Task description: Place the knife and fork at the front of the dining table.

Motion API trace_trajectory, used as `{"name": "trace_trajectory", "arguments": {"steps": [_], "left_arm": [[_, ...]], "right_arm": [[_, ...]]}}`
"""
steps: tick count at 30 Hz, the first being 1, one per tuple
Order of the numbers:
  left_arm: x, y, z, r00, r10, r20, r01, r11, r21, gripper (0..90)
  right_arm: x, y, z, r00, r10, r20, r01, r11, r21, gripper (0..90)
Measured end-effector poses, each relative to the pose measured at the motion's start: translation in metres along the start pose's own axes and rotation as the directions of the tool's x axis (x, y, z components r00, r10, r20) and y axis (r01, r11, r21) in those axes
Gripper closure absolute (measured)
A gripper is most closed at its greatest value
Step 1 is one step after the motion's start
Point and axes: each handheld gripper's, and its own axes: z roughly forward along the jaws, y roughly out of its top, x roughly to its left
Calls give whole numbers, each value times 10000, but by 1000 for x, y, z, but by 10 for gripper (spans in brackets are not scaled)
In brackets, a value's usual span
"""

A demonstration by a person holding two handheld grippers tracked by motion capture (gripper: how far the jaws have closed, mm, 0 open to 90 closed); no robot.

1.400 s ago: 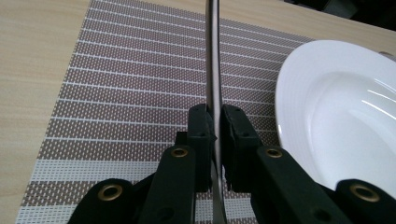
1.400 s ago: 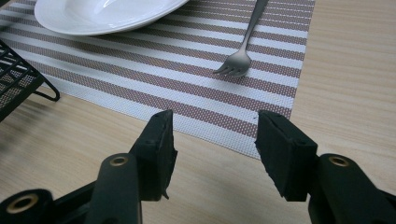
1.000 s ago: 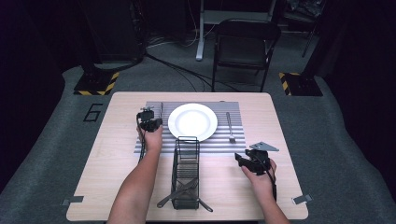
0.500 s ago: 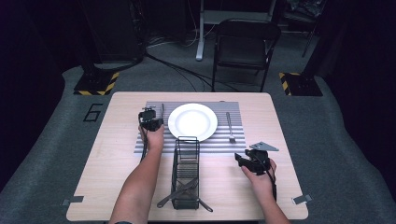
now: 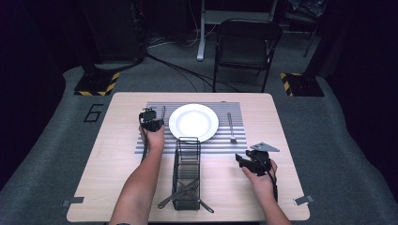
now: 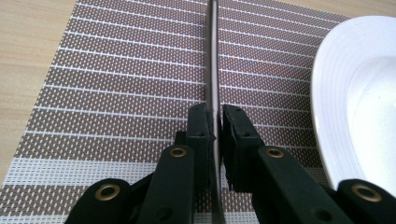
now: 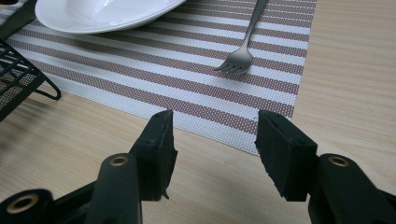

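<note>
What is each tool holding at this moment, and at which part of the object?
The left tool is shut on a thin metal utensil, probably a knife, gripped edge-on somewhere along its length, over the placemat. The right tool is open and holds nothing.

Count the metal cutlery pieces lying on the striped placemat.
2: a thin metal utensil left of the white plate, clamped by the left gripper; a silver fork right of it.

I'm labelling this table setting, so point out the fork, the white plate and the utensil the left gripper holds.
fork [image 7: 232, 61], right gripper view, on its tines.
white plate [image 5: 193, 122], high view, on its centre.
thin metal utensil [image 6: 214, 56], left gripper view, on its shaft beyond the jaws.
</note>
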Motion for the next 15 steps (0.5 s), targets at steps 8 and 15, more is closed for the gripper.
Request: {"name": "trace_trajectory", "arguments": {"steps": [8, 15], "left_arm": [[2, 1, -1, 10000, -82, 27, 82, 10000, 3, 809], [6, 1, -2, 10000, 51, 39, -51, 10000, 47, 798]], "right_arm": [[0, 0, 0, 10000, -4, 3, 4, 10000, 4, 463], [0, 0, 0, 10000, -8, 16, 8, 10000, -1, 463]]}}
